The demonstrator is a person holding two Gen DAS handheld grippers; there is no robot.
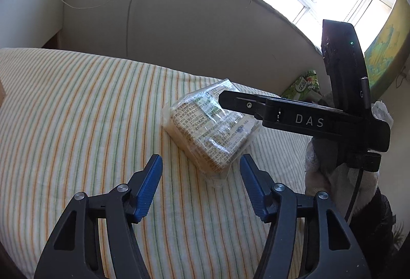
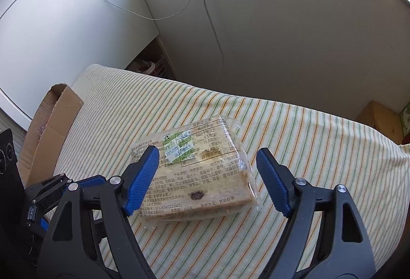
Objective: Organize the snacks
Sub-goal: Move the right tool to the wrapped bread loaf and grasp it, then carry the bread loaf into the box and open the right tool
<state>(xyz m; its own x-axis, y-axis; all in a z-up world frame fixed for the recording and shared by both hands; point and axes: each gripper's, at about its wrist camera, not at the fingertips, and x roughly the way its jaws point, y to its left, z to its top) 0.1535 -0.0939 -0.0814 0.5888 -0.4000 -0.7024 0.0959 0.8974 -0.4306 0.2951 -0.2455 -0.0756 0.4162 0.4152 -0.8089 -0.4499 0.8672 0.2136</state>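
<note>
Blue-padded fingers [image 2: 143,176] of the right claw [image 2: 207,179] are spread wide around a wrapped snack pack [image 2: 197,176], nothing yet gripped.

From the right wrist view, the pack is seen lying flat on the striped worktop [image 2: 320,151], between the fingers and slightly toward 11 o'clock; contact with either pad cannot be told. The left claw [image 1: 201,186] is also held wide, with the same pack at its 12 o'clock and apart from its tips. An open cardboard box [image 2: 51,130] stands at 9 o'clock of the right claw, judged the likely destination. For a sound grasp, the right claw should be centred over the pack's short sides and closed gently, since the soft wrapper could crumple or slip.
</note>
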